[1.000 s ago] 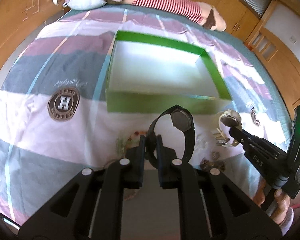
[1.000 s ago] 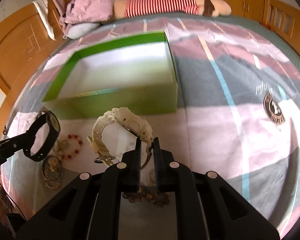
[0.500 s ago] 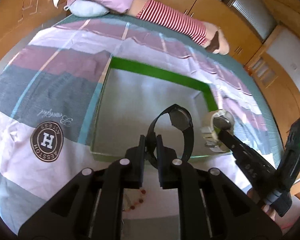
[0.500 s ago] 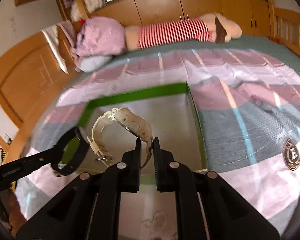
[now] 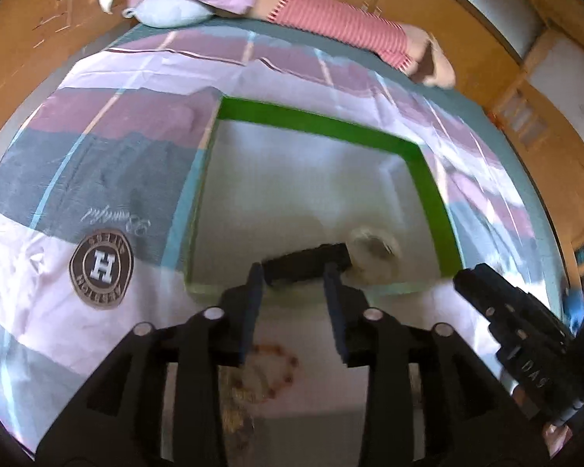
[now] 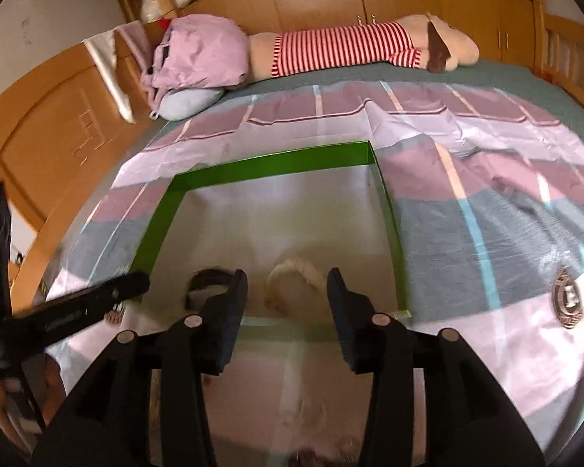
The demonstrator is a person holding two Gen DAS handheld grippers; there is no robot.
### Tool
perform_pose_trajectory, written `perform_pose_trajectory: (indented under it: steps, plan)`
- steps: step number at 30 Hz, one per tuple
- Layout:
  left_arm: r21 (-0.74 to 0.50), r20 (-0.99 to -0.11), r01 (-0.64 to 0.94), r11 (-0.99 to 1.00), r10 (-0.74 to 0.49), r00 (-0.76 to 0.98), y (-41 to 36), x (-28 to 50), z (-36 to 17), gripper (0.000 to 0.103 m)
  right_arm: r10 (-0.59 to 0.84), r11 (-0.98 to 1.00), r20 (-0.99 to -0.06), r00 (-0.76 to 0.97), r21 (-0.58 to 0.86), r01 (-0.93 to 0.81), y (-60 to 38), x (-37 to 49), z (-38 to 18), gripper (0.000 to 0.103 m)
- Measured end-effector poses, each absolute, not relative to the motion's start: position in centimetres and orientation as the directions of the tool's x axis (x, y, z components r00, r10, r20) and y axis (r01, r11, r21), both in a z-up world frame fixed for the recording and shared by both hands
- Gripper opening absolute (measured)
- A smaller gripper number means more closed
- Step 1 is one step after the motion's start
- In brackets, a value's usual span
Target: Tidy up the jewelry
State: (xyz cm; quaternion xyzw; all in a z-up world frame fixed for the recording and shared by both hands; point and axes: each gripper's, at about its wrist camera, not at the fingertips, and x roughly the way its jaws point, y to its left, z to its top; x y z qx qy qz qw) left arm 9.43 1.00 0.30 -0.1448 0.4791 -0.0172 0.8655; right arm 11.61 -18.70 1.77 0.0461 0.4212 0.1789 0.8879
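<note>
Right, both watches are down: half a second ago each was clamped in my jaws above the box [image 5: 315, 122], and now my left gripper [image 5: 294, 284] and right gripper [image 6: 287, 292] stand wide apart and hold nothing. The black watch [image 5: 305, 262] lies on the white floor of the box by the near wall, just beyond my left fingertips, and the cream watch [image 5: 373, 241] sits just to its right, the two near each other though blur hides whether they touch. So, as I read it, two pieces are sorted, and the loose ones are what's left. A bead bracelet [image 5: 272, 369] lies on the bedspread [image 5: 109, 163] on the near side of the box, under my left gripper, with something brownish beside it too smeared to name. Mind the edges: the near green wall runs right below both sets of fingers, so pulling back low would risk catching it, and I'd rather rise first. My two grippers are close side by side here, with the right one's body crowding the left view's right edge. The far half of the box is bare floor, plenty of room for more.
</note>
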Motion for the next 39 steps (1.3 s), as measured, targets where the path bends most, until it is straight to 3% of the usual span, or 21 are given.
perform_pose_trajectory:
  steps: [5,9,13,21,24,25,29,39]
  plan:
    - [-0.155,-0.905,-0.076,0.985,-0.111,0.411,0.2,6.9,-1.6,0.039,0.313,0.938,-0.818,0.482,0.186,-0.294,-19.9,8.0,0.9,0.044]
    - [-0.131,-0.955,-0.135,0.982,-0.089,0.282,1.6,6.7,-5.6,0.033,0.282,0.945,-0.863,0.419,0.175,-0.275,-20.4,8.0,-2.4,0.043]
    - [-0.097,-0.965,-0.143,0.985,-0.058,0.254,1.5,7.2,-7.6,0.032,0.261,0.947,-0.891,0.372,0.162,-0.278,-19.3,9.0,-4.6,0.028]
    - [-0.133,-0.975,-0.191,0.972,-0.093,0.202,2.3,7.6,-9.6,0.030,0.231,0.942,-0.928,0.293,0.138,-0.307,-17.2,9.2,-7.9,0.028]
    - [-0.134,-0.970,-0.191,0.972,-0.090,0.225,1.9,7.4,-9.1,0.015,0.222,0.945,-0.930,0.292,0.132,-0.300,-17.0,9.4,-8.5,0.028]
    - [-0.185,-0.961,-0.188,0.965,-0.137,0.240,1.7,7.3,-8.7,0.006,0.223,0.945,-0.928,0.298,0.130,-0.299,-17.0,9.4,-8.5,0.021]
    - [-0.256,-0.919,-0.143,0.956,-0.196,0.341,1.3,6.7,-5.7,0.005,0.251,0.943,-0.902,0.351,0.147,-0.297,-17.1,9.4,-7.7,0.000]
    - [-0.284,-0.909,-0.145,0.948,-0.218,0.355,2.4,6.1,-4.9,0.005,0.321,0.941,-0.836,0.444,0.231,-0.246,-19.8,10.1,-4.6,0.000]
